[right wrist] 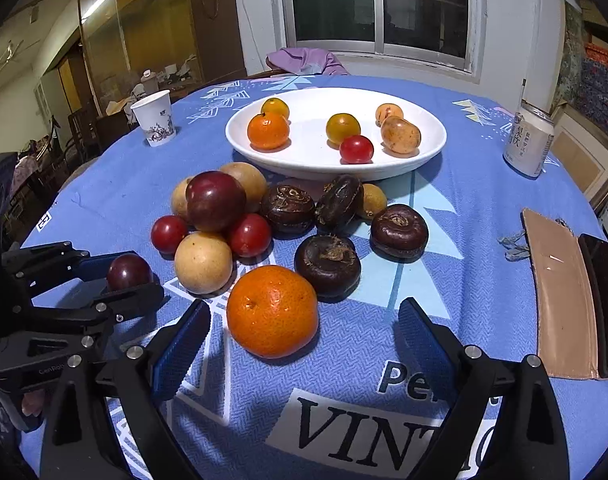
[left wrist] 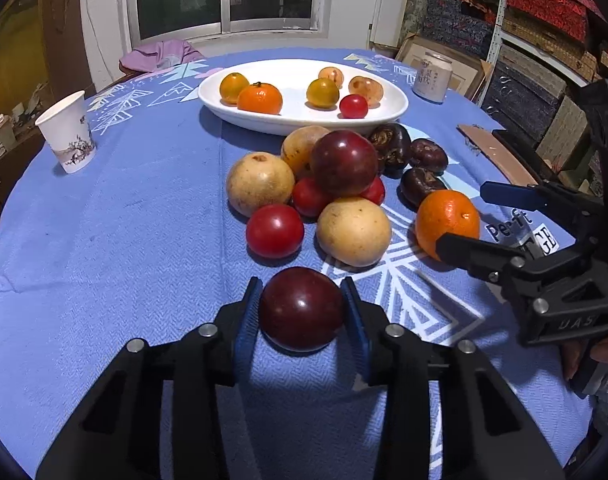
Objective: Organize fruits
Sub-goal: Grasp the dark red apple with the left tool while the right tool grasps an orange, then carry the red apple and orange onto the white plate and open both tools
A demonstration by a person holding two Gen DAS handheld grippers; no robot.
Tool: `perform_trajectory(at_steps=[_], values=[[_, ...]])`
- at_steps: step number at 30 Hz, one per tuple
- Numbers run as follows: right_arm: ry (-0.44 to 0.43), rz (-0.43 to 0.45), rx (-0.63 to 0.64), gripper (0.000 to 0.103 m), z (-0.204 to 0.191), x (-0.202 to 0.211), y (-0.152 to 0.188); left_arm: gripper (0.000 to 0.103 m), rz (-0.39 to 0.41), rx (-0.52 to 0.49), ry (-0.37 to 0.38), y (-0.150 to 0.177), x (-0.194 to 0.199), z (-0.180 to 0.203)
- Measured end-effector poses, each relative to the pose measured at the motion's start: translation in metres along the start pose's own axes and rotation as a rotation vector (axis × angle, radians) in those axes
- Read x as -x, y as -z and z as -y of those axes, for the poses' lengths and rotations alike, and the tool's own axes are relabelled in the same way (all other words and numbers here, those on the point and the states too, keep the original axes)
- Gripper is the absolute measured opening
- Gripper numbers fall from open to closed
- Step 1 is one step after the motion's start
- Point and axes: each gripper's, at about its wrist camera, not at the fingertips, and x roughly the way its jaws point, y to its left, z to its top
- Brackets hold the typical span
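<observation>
Left gripper [left wrist: 302, 306]: angling down toward the cloth, its blue pads sitting against both sides of a dark red plum [left wrist: 301, 309] that is resting on the blue tablecloth [left wrist: 104, 240].
Right gripper [right wrist: 304, 334]: tilting downward with jaws standing wide, straddling an orange mandarin [right wrist: 273, 311] without touching it; the fruit is lying on the cloth between the pads.
Hand: a little of the person's hand [left wrist: 592, 354] is showing behind the right gripper's body at the frame edge.
Fruit pile: sitting just beyond both grippers, with pale yellow round fruits [left wrist: 354, 231], red cherry tomatoes [left wrist: 275, 231], a second plum [left wrist: 344, 163] perched on top, and dark water chestnuts [right wrist: 328, 266] spreading to the right.
White dish [right wrist: 428, 152]: standing behind the pile, holding a few small fruits.
Paper cup [left wrist: 68, 132]: standing far left.
Can [right wrist: 529, 141]: standing far right.
</observation>
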Motion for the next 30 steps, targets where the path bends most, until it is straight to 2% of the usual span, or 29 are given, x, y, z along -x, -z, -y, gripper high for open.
perform_trajectory(at_steps=[4,7,9,15,30], values=[[0.006,0.005,0.021,0.092,-0.004,0.001,0.001,0.04,0.0,0.002,0.002,0.0,0.0,0.0],[-0.001,-0.008,0.028,0.08,-0.006,-0.002,0.001,0.039,0.0,-0.001,0.0,0.0,0.0,-0.001],[-0.012,-0.022,0.026,0.066,-0.005,-0.005,0.001,0.039,0.0,-0.006,-0.004,-0.001,0.0,-0.001],[-0.031,-0.012,0.062,0.049,-0.014,-0.002,0.002,0.039,-0.001,-0.005,-0.006,0.0,0.0,-0.001],[-0.028,-0.004,0.066,0.048,-0.015,-0.001,0.001,0.039,0.009,0.009,-0.012,0.001,0.004,-0.004]])
